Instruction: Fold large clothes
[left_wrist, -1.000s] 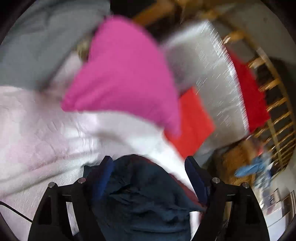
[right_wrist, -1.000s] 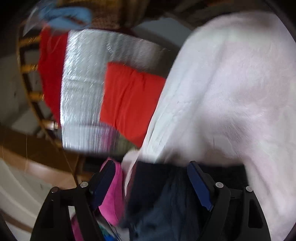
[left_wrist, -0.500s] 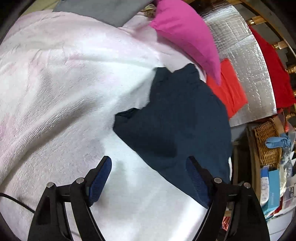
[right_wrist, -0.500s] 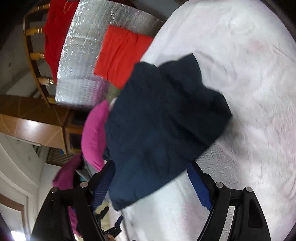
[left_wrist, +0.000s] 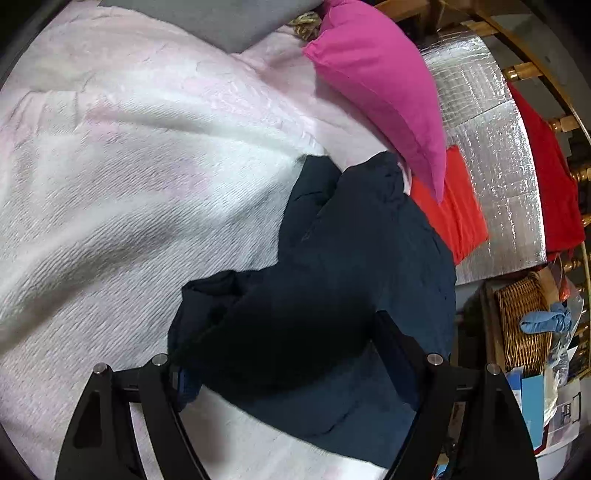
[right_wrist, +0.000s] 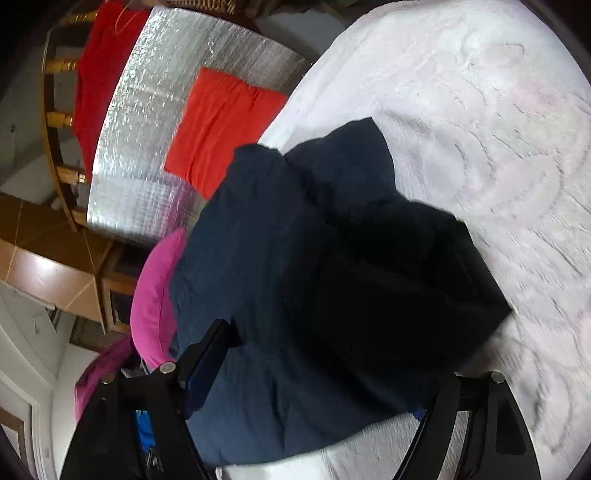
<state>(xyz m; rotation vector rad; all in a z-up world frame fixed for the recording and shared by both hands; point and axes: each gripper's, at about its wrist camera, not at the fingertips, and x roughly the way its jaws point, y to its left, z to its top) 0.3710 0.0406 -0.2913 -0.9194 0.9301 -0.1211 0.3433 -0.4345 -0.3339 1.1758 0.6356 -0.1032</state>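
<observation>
while the dark navy garment (left_wrist: 332, 295) lies bunched on the pale pink bedspread (left_wrist: 129, 184), near the bed's edge and just beside a magenta pillow (left_wrist: 384, 88), little of the fold is judged to be done. one flap is seen doubled over the rest in a rough heap, with uneven edges and no squared outline, so flattening, aligning and at least one more fold are judged to remain.

the left claw (left_wrist: 284, 354) is held wide over the garment's near part; its jaws have just been closing a little, cloth sits between them, yet no pressing on the fabric can be made out, so nothing is taken to be gripped. the right claw (right_wrist: 317, 369) is likewise spread wide, with the garment (right_wrist: 332, 277) lying between and under its fingers, and no hold is seen there either.

beyond the bed, an orange-red cloth (right_wrist: 221, 129) is laid on a silver quilted sheet (right_wrist: 147, 129), well apart from the navy piece and untouched.
</observation>
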